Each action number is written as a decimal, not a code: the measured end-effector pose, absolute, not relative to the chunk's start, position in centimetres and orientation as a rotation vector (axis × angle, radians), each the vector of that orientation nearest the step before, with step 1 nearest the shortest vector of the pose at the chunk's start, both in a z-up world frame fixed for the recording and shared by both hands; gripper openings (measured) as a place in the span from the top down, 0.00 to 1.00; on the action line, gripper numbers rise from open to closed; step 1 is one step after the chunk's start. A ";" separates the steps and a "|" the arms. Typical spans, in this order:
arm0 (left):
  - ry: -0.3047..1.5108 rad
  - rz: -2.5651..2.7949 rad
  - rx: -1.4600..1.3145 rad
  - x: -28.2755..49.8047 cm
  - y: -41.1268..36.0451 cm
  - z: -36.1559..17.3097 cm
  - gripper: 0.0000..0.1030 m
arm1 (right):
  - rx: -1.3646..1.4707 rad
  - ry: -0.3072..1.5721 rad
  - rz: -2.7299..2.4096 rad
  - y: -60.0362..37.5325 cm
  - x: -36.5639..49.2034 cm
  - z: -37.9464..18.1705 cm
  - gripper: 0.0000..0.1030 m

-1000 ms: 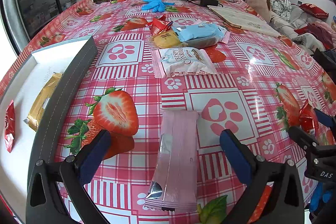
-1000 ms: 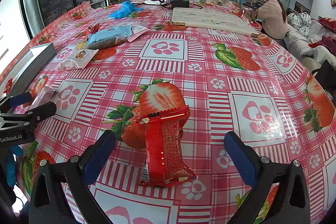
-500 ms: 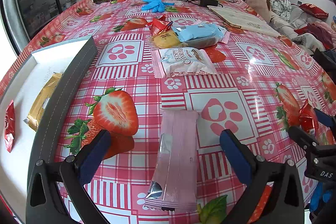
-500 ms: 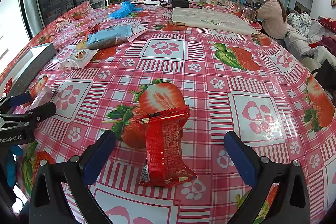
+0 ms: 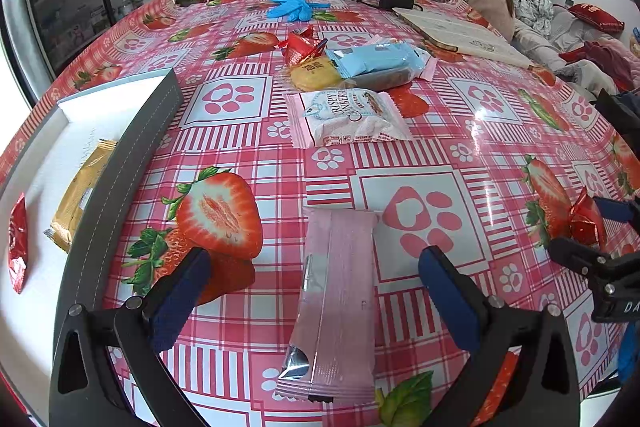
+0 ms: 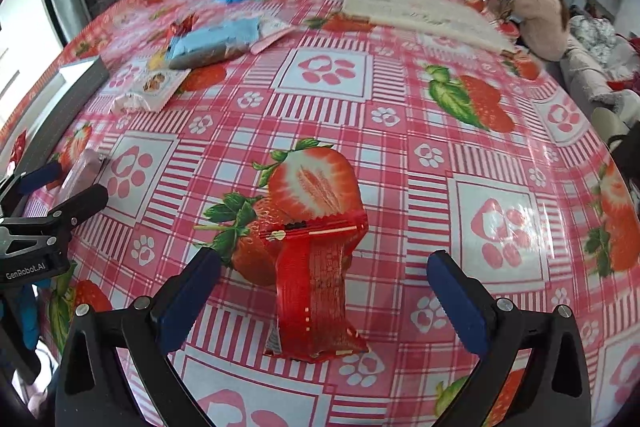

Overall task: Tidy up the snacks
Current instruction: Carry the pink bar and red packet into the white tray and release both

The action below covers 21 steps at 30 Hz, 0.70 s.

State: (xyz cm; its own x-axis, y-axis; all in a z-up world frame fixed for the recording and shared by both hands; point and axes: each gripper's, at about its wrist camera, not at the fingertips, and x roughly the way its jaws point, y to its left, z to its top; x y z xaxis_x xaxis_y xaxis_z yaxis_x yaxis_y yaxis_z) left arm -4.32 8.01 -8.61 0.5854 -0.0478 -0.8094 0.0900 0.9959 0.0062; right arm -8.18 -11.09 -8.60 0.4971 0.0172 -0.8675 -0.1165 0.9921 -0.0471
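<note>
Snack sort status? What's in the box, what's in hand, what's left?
Done: a gold packet and a small red packet lie in the white box.
In hand: nothing gripped. Left tool, open, straddles the pink bar; right tool, open, straddles the red packet.
Left: those two plus the far pile, including the cranberry pack and blue pack.

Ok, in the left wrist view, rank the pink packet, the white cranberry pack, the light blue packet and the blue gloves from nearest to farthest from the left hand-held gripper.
1. Pink packet: lying lengthwise between the open fingers of the left hand-held gripper.
2. White cranberry pack: mid-table, straight ahead.
3. Light blue packet: just behind it, slightly right.
4. Blue gloves: far end, near the cables.
</note>
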 end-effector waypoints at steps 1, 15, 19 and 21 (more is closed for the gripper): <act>0.951 -0.082 0.050 -4.2 8.0 -8.5 0.00 | -0.105 1.068 0.081 -11.1 -8.0 -8.6 0.00; 1.093 -0.204 0.126 -5.0 4.4 -6.8 0.74 | -0.105 1.156 0.075 -9.9 -8.1 -7.4 0.54; 1.104 -0.246 0.047 -5.8 5.1 -6.2 0.74 | 0.007 1.159 0.125 -10.8 -8.8 -7.0 0.77; 1.089 -0.248 0.047 -6.2 5.4 -5.5 0.74 | 0.050 1.156 0.140 -11.1 -9.0 -6.8 0.77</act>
